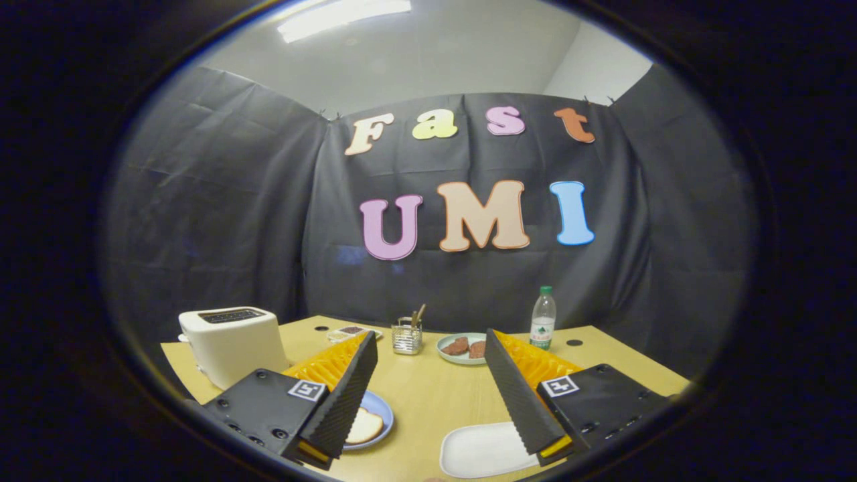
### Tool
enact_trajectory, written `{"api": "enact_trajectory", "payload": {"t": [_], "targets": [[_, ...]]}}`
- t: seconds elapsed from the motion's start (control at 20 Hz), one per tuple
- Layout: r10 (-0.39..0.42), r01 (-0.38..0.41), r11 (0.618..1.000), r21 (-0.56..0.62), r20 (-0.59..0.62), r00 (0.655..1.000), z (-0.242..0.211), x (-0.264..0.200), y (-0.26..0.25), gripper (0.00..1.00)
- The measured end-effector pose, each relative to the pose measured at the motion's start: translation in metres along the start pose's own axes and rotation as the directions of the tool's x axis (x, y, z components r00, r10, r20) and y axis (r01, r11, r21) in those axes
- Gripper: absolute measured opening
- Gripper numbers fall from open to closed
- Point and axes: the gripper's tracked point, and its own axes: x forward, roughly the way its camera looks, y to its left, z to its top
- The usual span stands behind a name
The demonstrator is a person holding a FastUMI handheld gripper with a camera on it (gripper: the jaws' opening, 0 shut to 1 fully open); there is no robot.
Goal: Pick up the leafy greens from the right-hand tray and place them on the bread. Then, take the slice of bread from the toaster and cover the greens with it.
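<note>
Desk fills the lower part of your view, a pale wooden top with the booth's dark cloth wall behind it. Your fingers are spread wide apart with nothing between them, held above the desk's near half.

The toaster is the biggest thing on the desk. It stands at the far left, just beyond your left finger, with its slot on top. You cannot tell from here whether a slice sits in it.

Next in size is the white tray, near you and on the right. It lies just under the tip of your right finger. The part you can see is bare, and the finger hides the tray's right side, so you cannot tell where the leafy greens are.

The blue plate lies near you on the left, half hidden by your left finger. A slice of bread rests on it.

Farther off, beyond the gap between your fingers, a small plate carries two brown patties. A water bottle stands upright just to its right, near the wall. Left of the small plate is a wire holder with utensils standing in it. Another small dish sits left of that, partly hidden.
</note>
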Motion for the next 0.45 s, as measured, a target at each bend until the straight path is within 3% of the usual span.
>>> {"api": "enact_trajectory", "payload": {"t": [0.2,0.45], "targets": [[-0.003,0.003,1.0,-0.003,0.007,1.0,-0.009,-0.007,-0.006,1.0],[0.051,-0.051,0.998,0.039,0.02,0.999,-0.012,-0.013,-0.001,1.0]]}}
